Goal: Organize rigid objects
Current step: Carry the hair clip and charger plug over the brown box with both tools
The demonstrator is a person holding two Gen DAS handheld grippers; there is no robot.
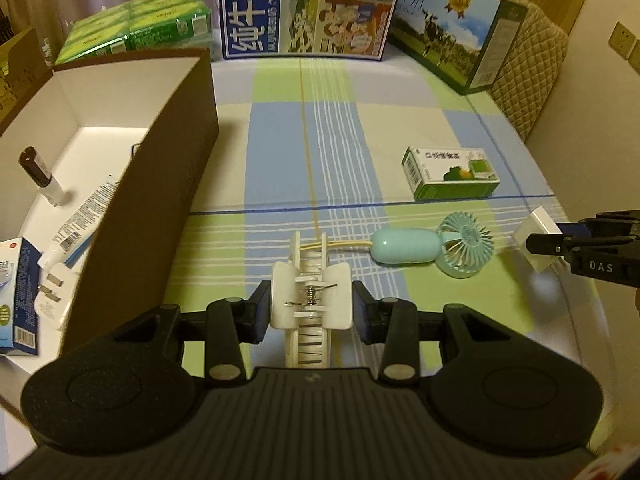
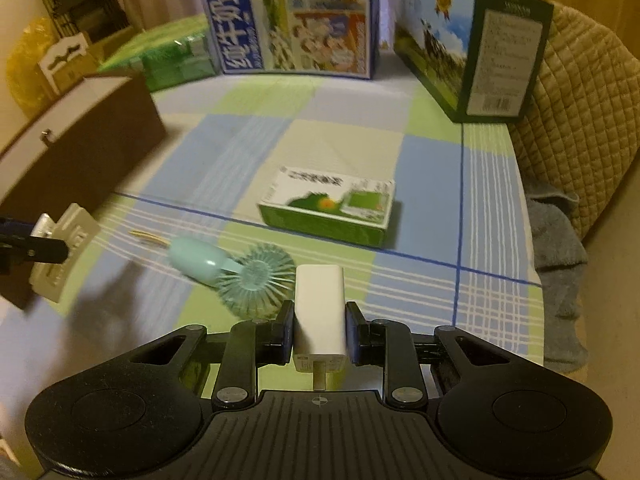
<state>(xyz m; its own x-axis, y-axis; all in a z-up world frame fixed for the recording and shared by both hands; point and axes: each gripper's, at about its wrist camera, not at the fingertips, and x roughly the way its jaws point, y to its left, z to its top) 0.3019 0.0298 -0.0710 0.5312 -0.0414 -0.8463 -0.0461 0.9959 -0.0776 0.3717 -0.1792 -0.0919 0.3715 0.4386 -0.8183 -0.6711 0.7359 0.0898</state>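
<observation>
My left gripper [image 1: 312,308] is shut on a white hair claw clip [image 1: 310,300], held above the checked cloth beside the brown box. My right gripper [image 2: 319,330] is shut on a white plug adapter [image 2: 319,312], its prong pointing back at the camera. In the left wrist view the right gripper [image 1: 538,246] shows at the right edge with the white plug adapter [image 1: 536,240]. In the right wrist view the left gripper [image 2: 48,248] with the clip [image 2: 60,256] shows at the left edge. A mint handheld fan [image 1: 432,246] [image 2: 236,276] lies on the cloth between them. A small green and white carton [image 1: 450,172] [image 2: 328,208] lies beyond it.
An open brown box [image 1: 168,184] with a white inside stands at the left, holding a tube, a marker, a white plug and a blue carton. Milk cartons [image 1: 304,8] and green packs [image 1: 136,28] line the back. A quilted chair [image 2: 584,100] and grey cloth [image 2: 560,280] are at the right.
</observation>
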